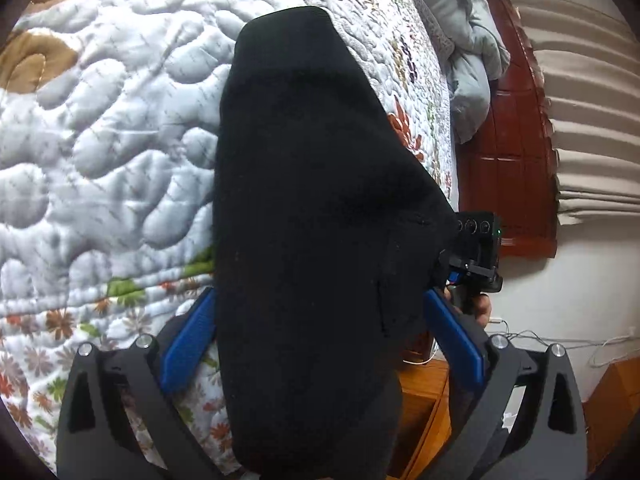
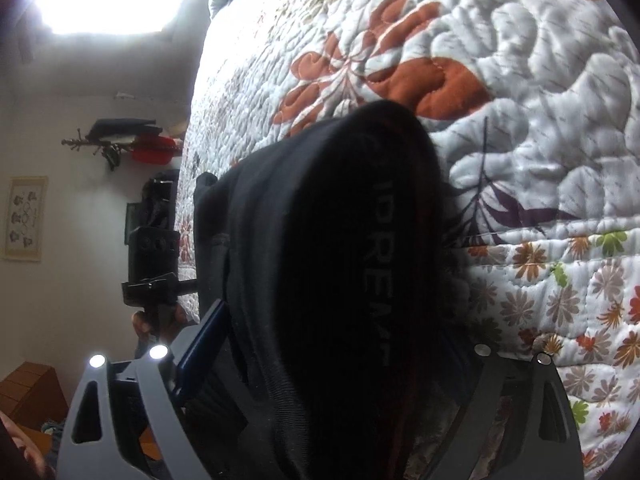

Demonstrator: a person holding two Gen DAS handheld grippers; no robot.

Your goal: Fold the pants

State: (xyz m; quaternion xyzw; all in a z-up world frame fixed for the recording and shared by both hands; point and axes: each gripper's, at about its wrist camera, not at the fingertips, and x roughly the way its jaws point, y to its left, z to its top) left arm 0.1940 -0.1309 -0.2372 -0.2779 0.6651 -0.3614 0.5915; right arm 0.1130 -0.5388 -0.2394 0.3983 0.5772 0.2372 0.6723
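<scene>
The black pants (image 1: 316, 208) hang between the blue pads of my left gripper (image 1: 316, 312) and fill the middle of the left wrist view, held up over the quilted bed. My right gripper (image 2: 336, 336) is also shut on the pants (image 2: 332, 248), whose waistband with grey lettering drapes over its fingers. The fingertips of both grippers are hidden by the cloth. The right gripper's body (image 1: 478, 248) shows at the right of the left wrist view, and the left gripper's body (image 2: 154, 264) shows at the left of the right wrist view.
A white quilt with flower prints (image 1: 104, 128) covers the bed. A grey bundled blanket (image 1: 468, 52) lies near the red-brown headboard (image 1: 508, 160). A wooden bedside table (image 1: 424, 400) stands below, with white cables (image 1: 560, 340) along the wall. A wall hook rack with hats (image 2: 128, 140) is at left.
</scene>
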